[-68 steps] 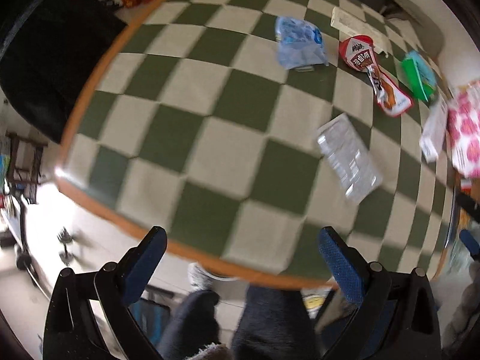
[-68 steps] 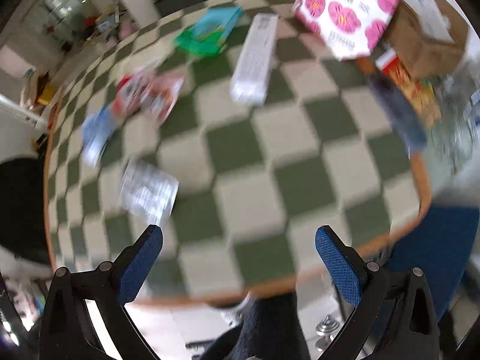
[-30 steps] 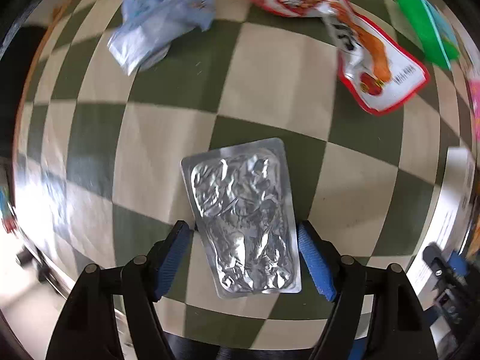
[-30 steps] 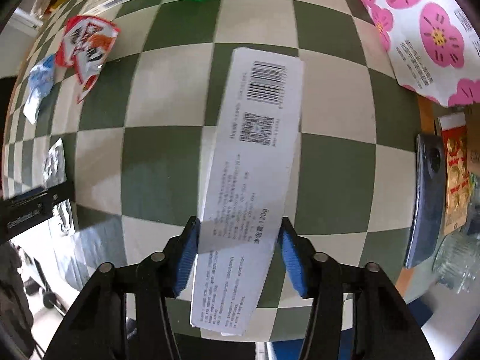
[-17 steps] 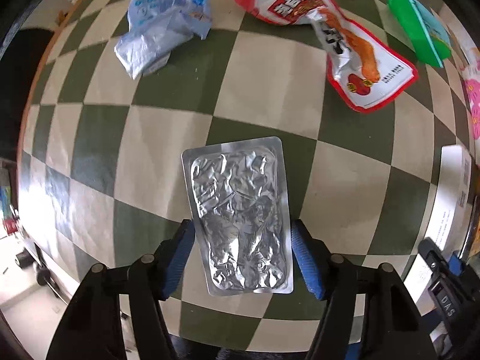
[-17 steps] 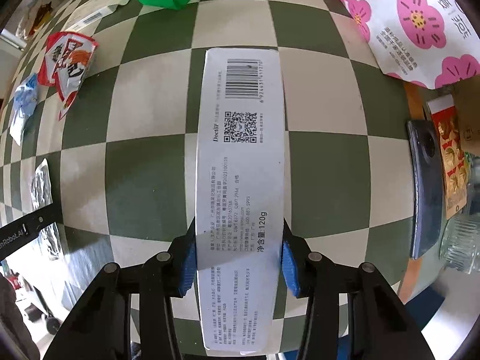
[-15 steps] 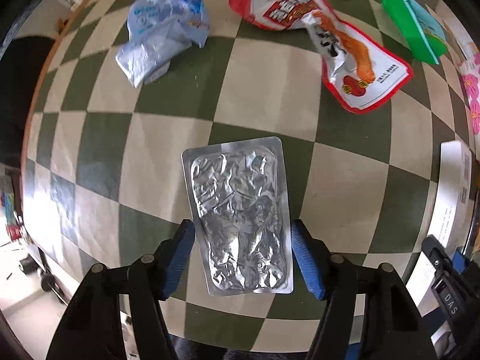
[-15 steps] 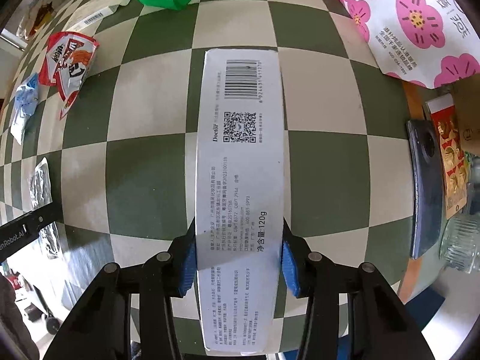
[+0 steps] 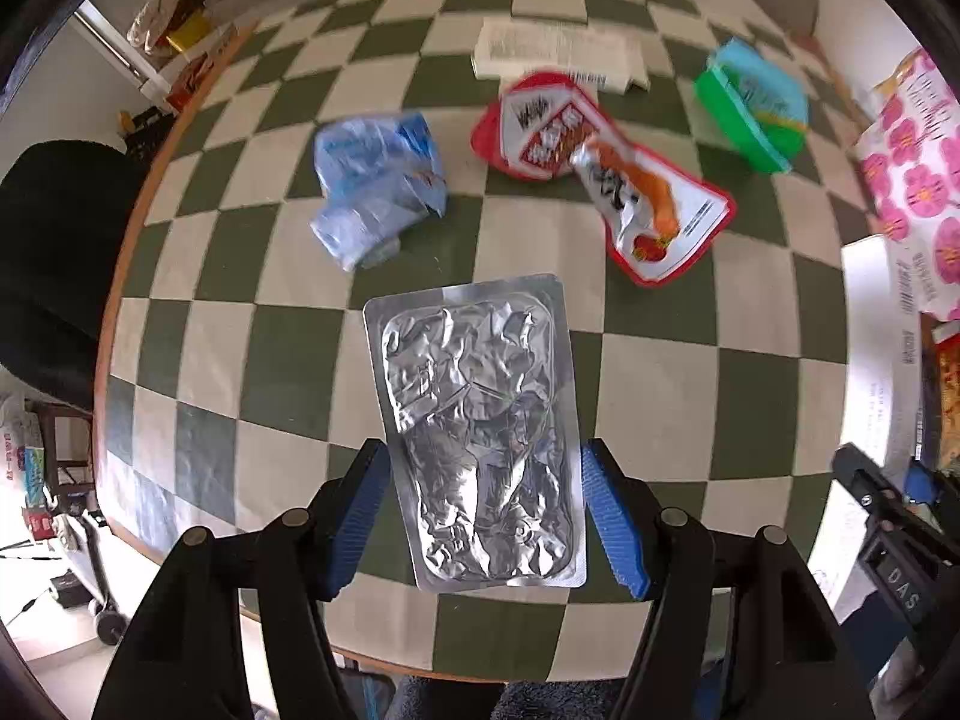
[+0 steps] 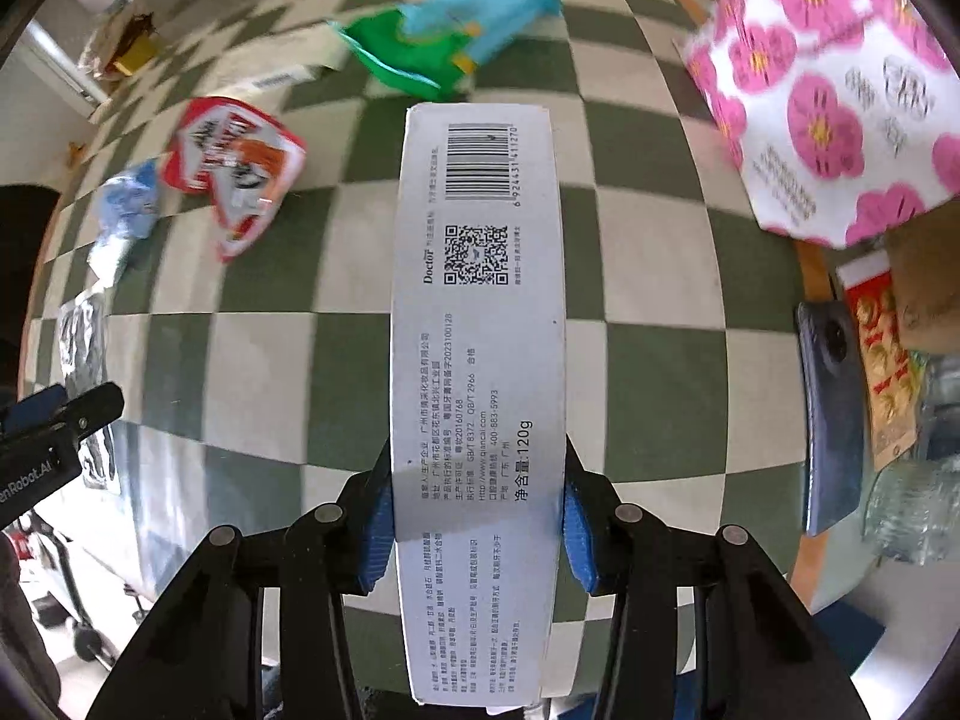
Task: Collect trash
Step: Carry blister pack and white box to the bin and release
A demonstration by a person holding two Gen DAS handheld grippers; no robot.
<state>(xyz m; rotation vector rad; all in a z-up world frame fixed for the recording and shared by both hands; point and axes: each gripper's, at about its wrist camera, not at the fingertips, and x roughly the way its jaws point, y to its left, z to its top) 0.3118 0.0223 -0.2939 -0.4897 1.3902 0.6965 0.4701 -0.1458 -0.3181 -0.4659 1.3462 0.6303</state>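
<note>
- Over the checkered table [image 9: 288, 360], your left gripper [image 9: 483, 513] is clamped on the silver foil blister pack [image 9: 480, 420], pads pressing its two long edges near the back half, and the pack looks lifted clear of the cloth.
- Your right gripper [image 10: 474, 525] is squeezed on the white toothpaste box [image 10: 477, 330], gripped toward its near end so most of the length sticks out front.
- That box is long and front-heavy for where you're holding it, so I'd keep it level and avoid quick wrist flicks.
- The foil pack is thin and bendy; go easy on the squeeze or it'll buckle and pop out.
- Wherever the bin is, I can't see it in either view.
- Count on the table: one blue wrapper [image 9: 375, 186], one red snack pouch [image 9: 600, 174], one green packet [image 9: 750, 102], one flat white box [image 9: 558, 51] at the far side.
- Two pieces in hand, four left, by my guess.
</note>
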